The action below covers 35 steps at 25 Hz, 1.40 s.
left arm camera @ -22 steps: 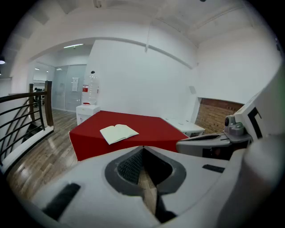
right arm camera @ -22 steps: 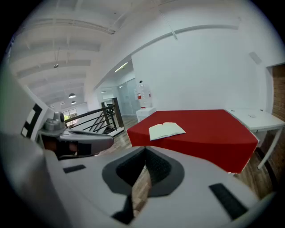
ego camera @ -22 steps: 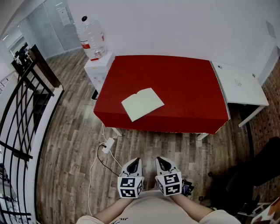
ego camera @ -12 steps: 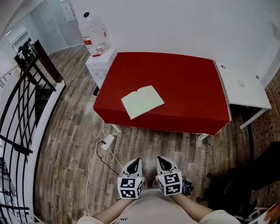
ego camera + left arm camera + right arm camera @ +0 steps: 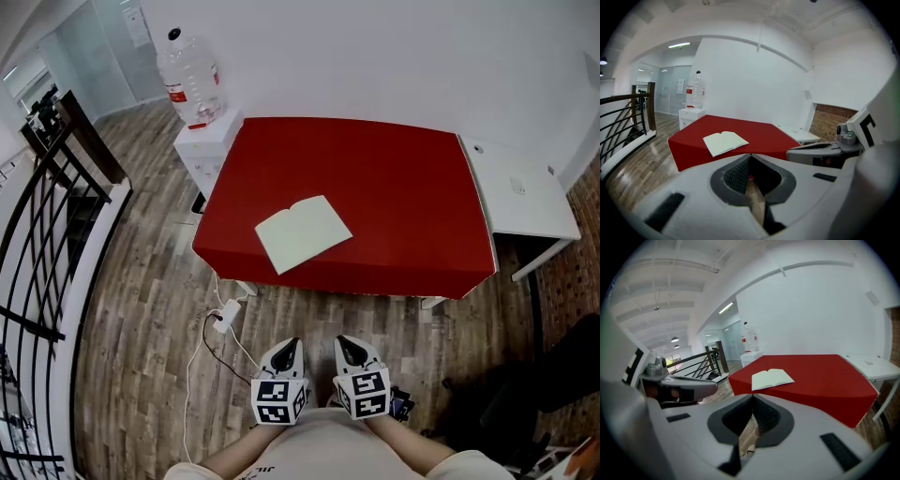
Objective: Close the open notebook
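An open notebook with pale blank pages lies flat near the front left edge of the red table. It also shows in the left gripper view as the notebook and in the right gripper view as the notebook. My left gripper and right gripper hang side by side close to my body, well short of the table, over the wooden floor. Both are shut with nothing between their jaws, and both point toward the table.
A white side table adjoins the red table on the right. A water dispenser with a large bottle stands at the back left. A black railing runs along the left. A power strip and cable lie on the floor.
The head view has shifted slightly, so the table and notebook sit a little lower in the picture. Both grippers keep their place, still shut.
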### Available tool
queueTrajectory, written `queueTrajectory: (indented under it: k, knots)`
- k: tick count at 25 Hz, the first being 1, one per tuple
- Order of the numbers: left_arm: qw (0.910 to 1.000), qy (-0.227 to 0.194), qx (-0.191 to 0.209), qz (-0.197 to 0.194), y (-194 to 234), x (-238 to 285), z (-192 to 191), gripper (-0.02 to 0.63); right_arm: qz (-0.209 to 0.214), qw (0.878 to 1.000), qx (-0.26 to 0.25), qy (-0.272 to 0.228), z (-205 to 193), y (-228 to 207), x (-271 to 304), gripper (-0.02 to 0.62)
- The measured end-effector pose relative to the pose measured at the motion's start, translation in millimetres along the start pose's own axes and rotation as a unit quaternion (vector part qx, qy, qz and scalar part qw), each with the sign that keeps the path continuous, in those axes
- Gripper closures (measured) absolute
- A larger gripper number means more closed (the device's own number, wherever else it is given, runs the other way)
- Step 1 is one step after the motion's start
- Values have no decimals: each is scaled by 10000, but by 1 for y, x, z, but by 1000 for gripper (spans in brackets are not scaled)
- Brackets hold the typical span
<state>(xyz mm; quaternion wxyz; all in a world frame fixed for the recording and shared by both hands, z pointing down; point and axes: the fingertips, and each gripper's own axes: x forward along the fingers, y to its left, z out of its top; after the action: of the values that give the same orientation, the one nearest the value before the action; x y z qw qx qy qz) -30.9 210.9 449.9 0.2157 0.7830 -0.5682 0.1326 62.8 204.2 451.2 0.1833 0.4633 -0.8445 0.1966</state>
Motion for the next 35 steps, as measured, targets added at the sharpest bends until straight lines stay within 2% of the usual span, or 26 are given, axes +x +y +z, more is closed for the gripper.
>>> queueTrajectory:
  k: [12,18,27,35]
  knots:
    - [9993,103,162,-307,73,76,57,601,-286,9995,157,-26,59,-10,97,589]
    - [9985,113,281,-447,104,98,82,601,-461,9987,209,-108,88,-9,128,589]
    - [9981,92,298,-533,113,122,101,601,-505,9985,142,-130,111,-18,148,589]
    - [9995,42,181,-272,116,145,118,601,-350,9993,-51,-102,131,-44,166,589]
